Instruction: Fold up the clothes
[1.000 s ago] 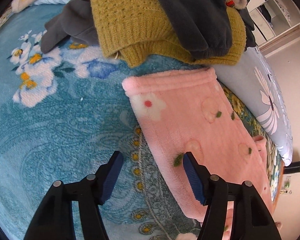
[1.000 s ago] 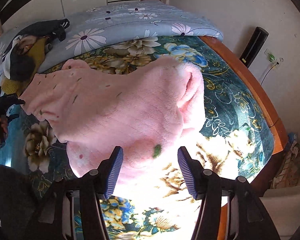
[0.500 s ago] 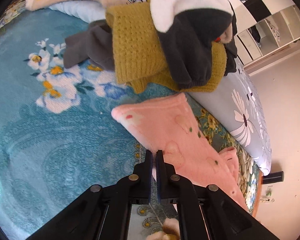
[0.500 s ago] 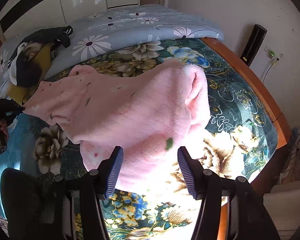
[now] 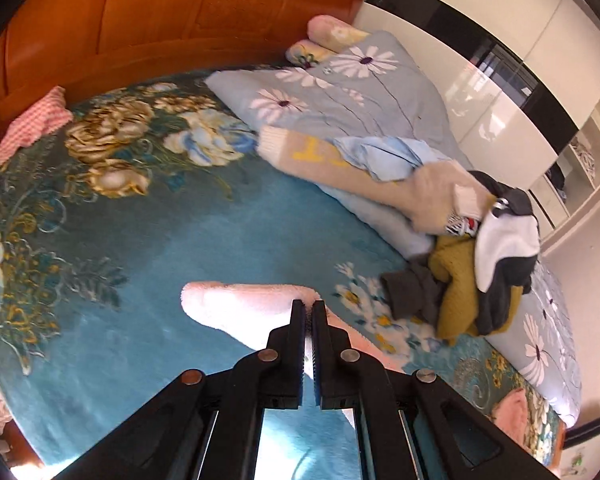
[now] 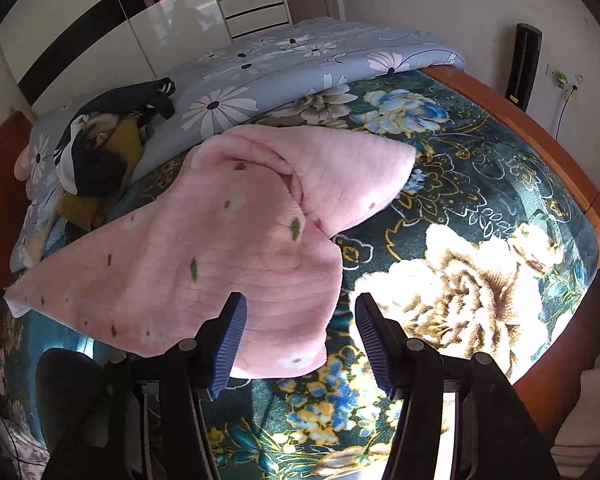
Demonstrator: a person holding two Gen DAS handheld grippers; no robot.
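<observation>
A pink fleece garment point(image 6: 228, 240) with small green and red spots lies spread on the floral bed cover point(image 6: 480, 208). My left gripper point(image 5: 309, 312) is shut on one edge of the pink garment point(image 5: 244, 306) and holds it lifted over the blue part of the cover. My right gripper point(image 6: 300, 324) is open and empty, just above the garment's near corner, with one finger point(image 6: 232, 336) over the fabric.
A pile of clothes point(image 5: 480, 264), mustard, dark grey and white, lies beside a grey daisy-print quilt point(image 5: 340, 92). A beige and light blue garment point(image 5: 364, 164) lies near it. The wooden headboard point(image 5: 160, 20) and a pink checked cloth point(image 5: 36, 120) are at the far left. The wooden bed frame point(image 6: 560, 168) runs along the right.
My left gripper closed on the pink garment's edge and lifted it, swinging toward the headboard. The garment has been pulled and stretched out to the left in the right wrist view. My right gripper stayed open.
</observation>
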